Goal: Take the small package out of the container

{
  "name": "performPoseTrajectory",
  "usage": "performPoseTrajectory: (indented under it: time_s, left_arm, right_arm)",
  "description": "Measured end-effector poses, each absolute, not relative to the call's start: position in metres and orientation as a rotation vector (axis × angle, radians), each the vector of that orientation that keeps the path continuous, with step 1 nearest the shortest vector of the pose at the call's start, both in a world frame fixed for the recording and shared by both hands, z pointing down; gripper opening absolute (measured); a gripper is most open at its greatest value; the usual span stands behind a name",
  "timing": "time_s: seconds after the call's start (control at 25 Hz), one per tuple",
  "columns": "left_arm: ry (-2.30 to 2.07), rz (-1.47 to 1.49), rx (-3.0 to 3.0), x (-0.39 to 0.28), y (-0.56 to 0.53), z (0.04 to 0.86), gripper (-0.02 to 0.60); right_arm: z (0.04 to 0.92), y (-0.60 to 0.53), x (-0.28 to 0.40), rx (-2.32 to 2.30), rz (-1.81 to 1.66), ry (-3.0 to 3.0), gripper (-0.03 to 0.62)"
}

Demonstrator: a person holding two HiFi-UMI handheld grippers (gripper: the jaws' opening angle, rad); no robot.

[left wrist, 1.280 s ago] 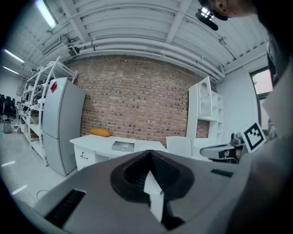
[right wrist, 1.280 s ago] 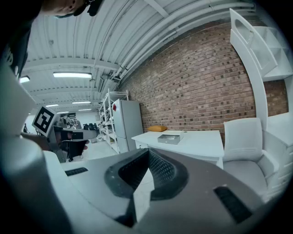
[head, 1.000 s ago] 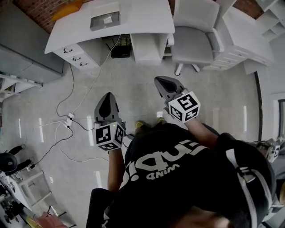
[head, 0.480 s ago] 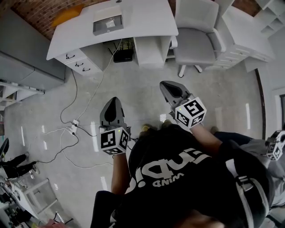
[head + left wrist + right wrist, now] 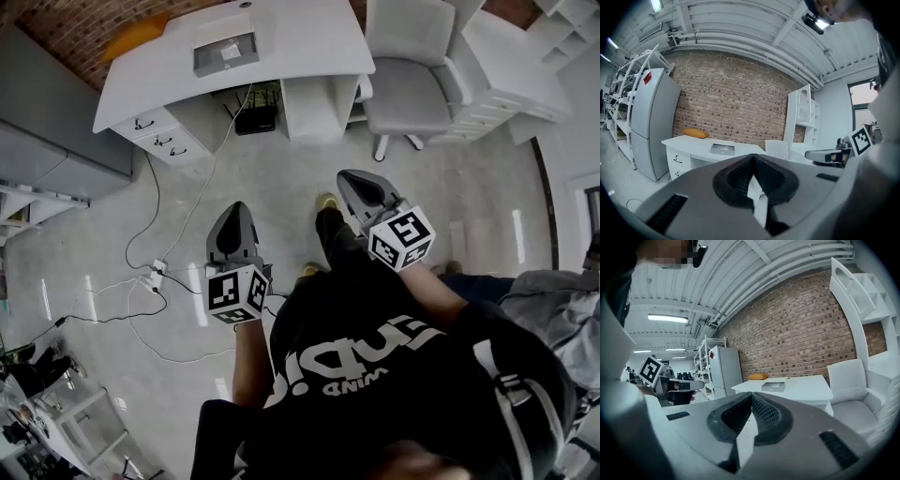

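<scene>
A grey open container sits on a white desk across the floor, well ahead of both grippers. A small pale package shows inside it. The container also appears far off in the left gripper view and the right gripper view. My left gripper is held over the floor, shut, with nothing between its jaws. My right gripper hangs level beside it, also shut and empty.
An orange object lies at the desk's far left corner. A grey chair stands right of the desk and a white shelf unit beyond it. Cables trail across the floor at left. A grey fridge stands left.
The person's leg and shoe have swung forward between the two grippers. Both grippers stay shut and keep about the same places in the view.
</scene>
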State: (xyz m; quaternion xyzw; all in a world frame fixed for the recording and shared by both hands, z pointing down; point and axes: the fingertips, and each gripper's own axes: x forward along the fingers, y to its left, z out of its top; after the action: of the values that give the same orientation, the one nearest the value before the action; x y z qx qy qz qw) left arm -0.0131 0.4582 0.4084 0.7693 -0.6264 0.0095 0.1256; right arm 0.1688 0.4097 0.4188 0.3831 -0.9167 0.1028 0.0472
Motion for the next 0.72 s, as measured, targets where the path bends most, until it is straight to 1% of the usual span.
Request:
performPoseTrajectory:
  time_s: [0.72]
  left_arm:
    - [-1.835,0.027,2.236,-0.034,0.393,0.414,0.006]
  right_arm:
    - [0.432,0.341,0.144,1.176,0.333,-2.798,0.0]
